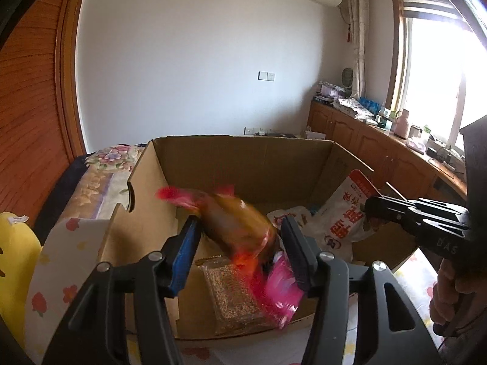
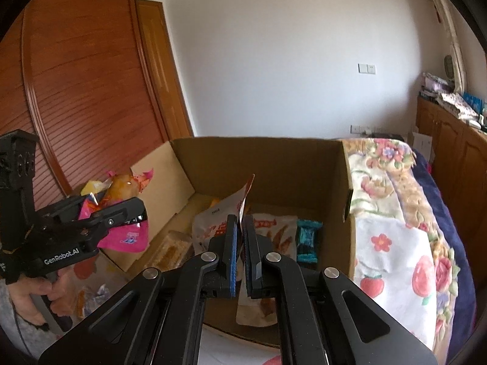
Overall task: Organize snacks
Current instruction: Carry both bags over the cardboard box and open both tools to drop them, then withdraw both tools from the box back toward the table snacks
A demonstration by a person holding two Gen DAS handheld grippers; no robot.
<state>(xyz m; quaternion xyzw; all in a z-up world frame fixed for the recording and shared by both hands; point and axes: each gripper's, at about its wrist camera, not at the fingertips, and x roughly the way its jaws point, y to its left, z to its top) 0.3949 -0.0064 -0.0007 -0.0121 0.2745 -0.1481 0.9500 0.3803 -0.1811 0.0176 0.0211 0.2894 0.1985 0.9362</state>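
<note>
An open cardboard box (image 1: 243, 158) stands on a flowered cloth; it also shows in the right wrist view (image 2: 274, 161). My left gripper (image 1: 240, 228) hangs over the box's left side, jaws apart. A blurred brown sausage pack with red ends (image 1: 240, 222) and a pink packet (image 1: 283, 289) sit between its fingers; the grip is unclear. My right gripper (image 2: 240, 225) is shut on the edge of a white and red snack bag (image 2: 240, 200), also seen in the left wrist view (image 1: 344, 216). A teal candy (image 2: 309, 240) lies in the box.
A clear pack of brown grain bars (image 1: 234, 298) lies on the box floor. A flowered quilt (image 2: 395, 213) lies right of the box. A wooden wardrobe (image 2: 76, 91) stands at the left. Wooden cabinets (image 1: 380, 152) with clutter run under the window.
</note>
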